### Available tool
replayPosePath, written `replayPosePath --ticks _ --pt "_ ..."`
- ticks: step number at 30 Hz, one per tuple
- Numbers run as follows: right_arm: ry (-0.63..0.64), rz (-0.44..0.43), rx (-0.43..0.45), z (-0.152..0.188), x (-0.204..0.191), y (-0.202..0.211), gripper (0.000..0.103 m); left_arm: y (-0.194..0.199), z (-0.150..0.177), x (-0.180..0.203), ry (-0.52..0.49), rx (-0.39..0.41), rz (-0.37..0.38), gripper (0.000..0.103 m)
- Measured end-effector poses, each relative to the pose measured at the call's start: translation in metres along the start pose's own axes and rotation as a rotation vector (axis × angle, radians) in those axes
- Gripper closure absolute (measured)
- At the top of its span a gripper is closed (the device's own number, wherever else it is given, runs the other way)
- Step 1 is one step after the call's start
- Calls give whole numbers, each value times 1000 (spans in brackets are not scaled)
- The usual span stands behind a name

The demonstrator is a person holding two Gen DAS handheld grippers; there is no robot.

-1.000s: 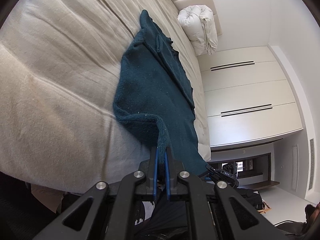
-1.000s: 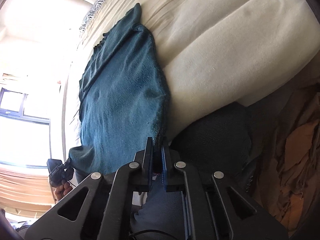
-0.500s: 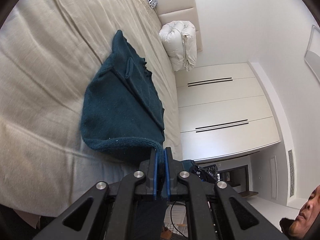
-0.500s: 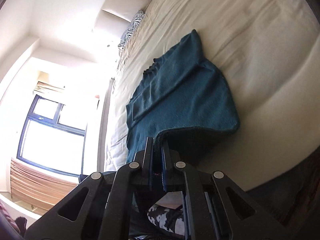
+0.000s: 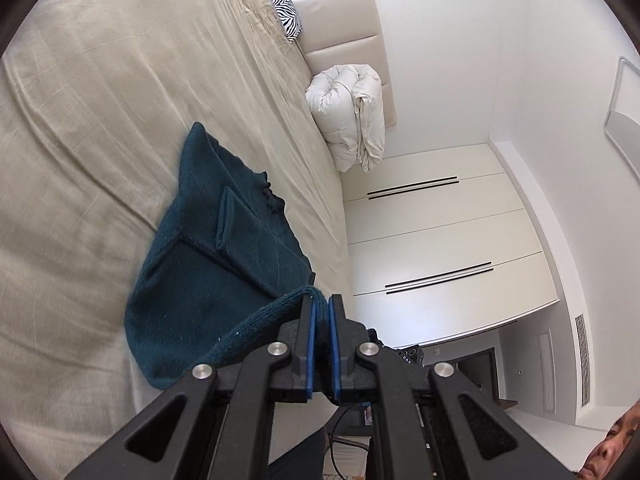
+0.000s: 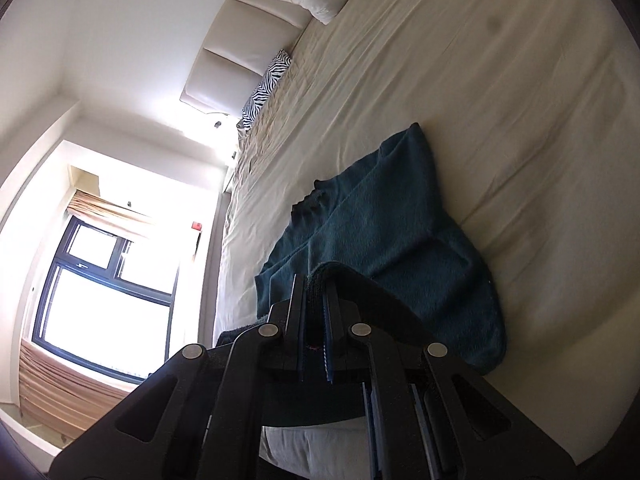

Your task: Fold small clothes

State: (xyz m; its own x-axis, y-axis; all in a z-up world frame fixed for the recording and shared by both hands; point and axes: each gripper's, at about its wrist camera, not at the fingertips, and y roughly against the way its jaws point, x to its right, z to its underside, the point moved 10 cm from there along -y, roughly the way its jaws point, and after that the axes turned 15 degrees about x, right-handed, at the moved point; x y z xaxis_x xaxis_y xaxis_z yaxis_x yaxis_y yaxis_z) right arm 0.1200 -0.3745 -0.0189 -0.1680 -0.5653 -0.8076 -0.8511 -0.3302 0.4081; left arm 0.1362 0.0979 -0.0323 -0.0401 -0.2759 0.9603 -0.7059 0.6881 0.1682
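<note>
Dark teal knit sweater (image 5: 224,264) lies on the beige bedsheet (image 5: 100,128), near the bed's edge, w/ its far end pointing a narrow tip toward the headboard (image 5: 340,12). Left gripper (image 5: 320,312) has its jaws clamped tight on the ribbed hem of the sweater; blue pads w/ knit fabric pinched between them, hem edge lifted off the sheet and curving down to the rest of the garment. Right gripper (image 6: 316,300) likewise closed hard on another part of the hem, dark fabric squeezed between the pads, the cloth rising from the bed up into the jaws. Near half of the sweater is thus raised at both held points while the far half stays flat on the sheet. In the left wrist view a folded-in sleeve or flap sits on top of the body as a raised ridge. Rolled white duvet (image 5: 352,112) rests at the head of the bed against the padded headboard, well apart from the sweater; zebra-print pillow (image 5: 282,0) also at the head end. White wardrobe doors (image 5: 432,240) beyond the bed in left view; bright window (image 6: 104,280) w/ dark frame in right view. Part of a person's face shows at the left view's lower right corner.
</note>
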Motion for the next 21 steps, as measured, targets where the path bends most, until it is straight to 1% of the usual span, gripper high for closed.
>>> replayPosePath --ticks 5,10,14,19,21 --pt "6 36 18 -29 8 -41 97 -32 -32 -2 7 16 -10 96" --pt "-9 69 22 -53 27 -83 97 -65 -52 -11 9 10 -39 96" --pt "-25 105 20 -68 45 -123 97 -91 -70 -25 21 11 -71 96" --pt "-54 145 12 -79 70 -167 97 -121 -97 -53 57 30 -112 96" --pt "-76 155 18 -85 81 -184 97 -133 -105 -62 57 32 -126 96"
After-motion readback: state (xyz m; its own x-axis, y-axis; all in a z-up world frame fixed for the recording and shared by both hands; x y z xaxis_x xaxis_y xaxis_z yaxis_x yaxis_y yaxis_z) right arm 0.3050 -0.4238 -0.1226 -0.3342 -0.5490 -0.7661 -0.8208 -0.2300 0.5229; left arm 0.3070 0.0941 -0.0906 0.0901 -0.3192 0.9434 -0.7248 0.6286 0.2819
